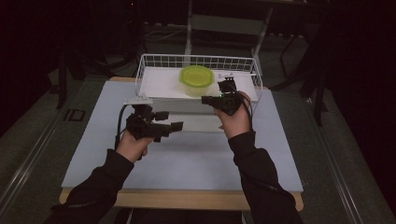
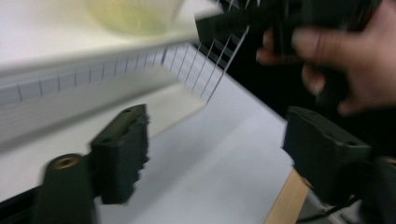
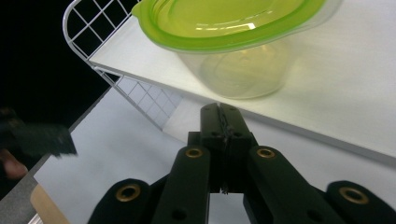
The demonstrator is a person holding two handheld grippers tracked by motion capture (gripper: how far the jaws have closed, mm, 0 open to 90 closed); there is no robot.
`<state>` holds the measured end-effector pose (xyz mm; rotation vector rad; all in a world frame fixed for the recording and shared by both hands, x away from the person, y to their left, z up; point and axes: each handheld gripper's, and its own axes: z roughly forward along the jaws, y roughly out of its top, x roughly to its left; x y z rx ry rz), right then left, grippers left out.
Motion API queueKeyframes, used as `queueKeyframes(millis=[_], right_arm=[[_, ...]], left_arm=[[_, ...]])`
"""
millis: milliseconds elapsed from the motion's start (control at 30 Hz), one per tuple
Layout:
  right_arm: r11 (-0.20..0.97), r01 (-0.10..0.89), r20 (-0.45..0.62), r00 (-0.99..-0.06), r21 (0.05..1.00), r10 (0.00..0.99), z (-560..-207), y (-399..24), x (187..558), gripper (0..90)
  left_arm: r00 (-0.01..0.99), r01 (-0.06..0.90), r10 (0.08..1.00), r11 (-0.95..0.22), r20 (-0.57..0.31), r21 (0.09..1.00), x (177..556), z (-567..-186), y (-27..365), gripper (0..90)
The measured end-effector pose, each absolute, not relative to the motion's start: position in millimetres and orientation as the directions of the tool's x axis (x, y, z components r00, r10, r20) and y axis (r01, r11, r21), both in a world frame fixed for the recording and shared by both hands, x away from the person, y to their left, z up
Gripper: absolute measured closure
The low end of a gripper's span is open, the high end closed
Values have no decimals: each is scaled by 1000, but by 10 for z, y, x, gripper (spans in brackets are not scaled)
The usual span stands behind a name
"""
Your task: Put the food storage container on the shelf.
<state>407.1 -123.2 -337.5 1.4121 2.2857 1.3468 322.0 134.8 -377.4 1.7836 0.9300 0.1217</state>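
Note:
A clear plastic container with a lime-green lid (image 1: 196, 77) stands on a white board inside a wire basket (image 1: 140, 70) at the far side of the table. My right gripper (image 1: 208, 99) hovers just in front of it, below the board's edge, with its jaws pressed together on nothing (image 3: 219, 122); the container (image 3: 233, 32) looms just above the tips. My left gripper (image 1: 169, 120) sits lower and to the left over the table, pointing right, jaws wide apart and empty (image 2: 219, 140). The left gripper view is blurred and catches the container's base (image 2: 135, 14).
A pale mat (image 1: 187, 158) covers the wooden table, whose edge runs along the near side (image 1: 187, 198). The basket's wire wall (image 3: 84, 28) rises beside the board. The right hand (image 2: 341, 60) shows in the left gripper view. Dark floor and chair legs surround the table.

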Motion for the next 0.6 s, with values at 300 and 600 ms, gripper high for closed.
queueKeyframes(millis=[300,600], right_arm=[[153,647,318,-550,747,772,-3426,-1111,4115,899],[132,653,324,-529,746,784,-3439,-1072,4206,889]], left_arm=[[718,513,610,-135,-337,848,3027,-4308,1411,19],[715,508,613,-128,-335,852,2944,-4644,1476,19]])
